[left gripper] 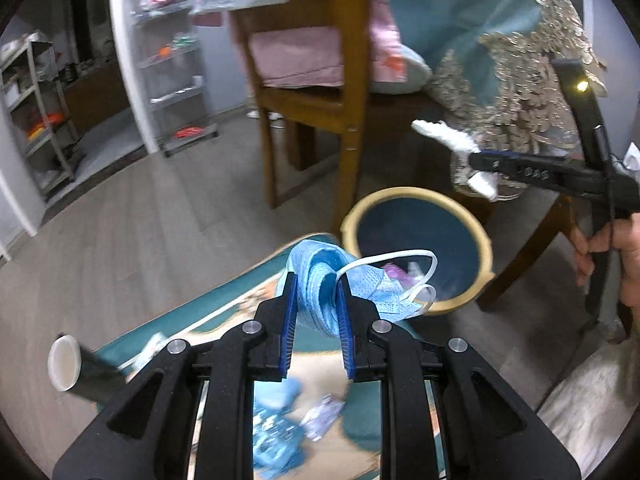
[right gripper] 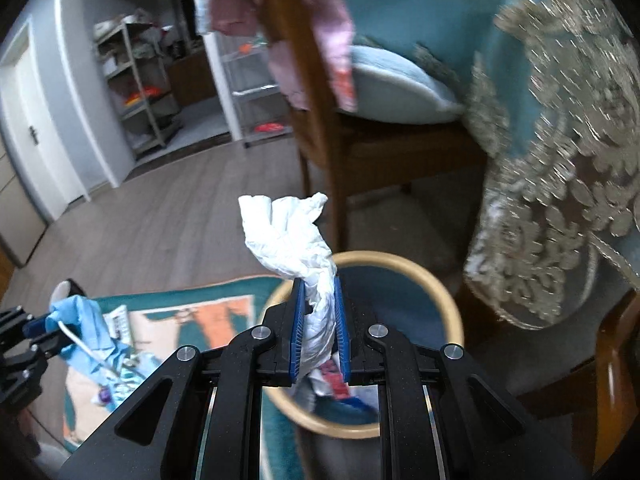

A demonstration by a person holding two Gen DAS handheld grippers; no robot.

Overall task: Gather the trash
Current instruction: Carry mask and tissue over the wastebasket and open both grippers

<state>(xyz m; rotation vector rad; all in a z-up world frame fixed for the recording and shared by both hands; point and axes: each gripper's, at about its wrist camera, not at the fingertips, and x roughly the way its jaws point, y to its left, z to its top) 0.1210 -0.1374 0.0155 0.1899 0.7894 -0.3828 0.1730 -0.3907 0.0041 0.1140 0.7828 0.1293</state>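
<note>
Over the bin (right gripper: 440,300), the right claw (right gripper: 318,320) pinches crumpled tissue (right gripper: 288,236) — the left claw (left gripper: 316,308) pinches a blue mask (left gripper: 320,268). Neither is dropped yet; more litter (left gripper: 280,432) lies on the rug (left gripper: 360,436) at 6 o'clock.

The only writing that shows is on the right gripper (left gripper: 460,148), seen from the left wrist view: pale hand-marked characters on the side of its black finger (left gripper: 532,168), near where that finger meets the body. They look like "DAS", but the strokes are small and smeared, so the reading is unsure. The rug (left gripper: 256,280) bears a coloured pattern with no letters that can be made out.
</note>
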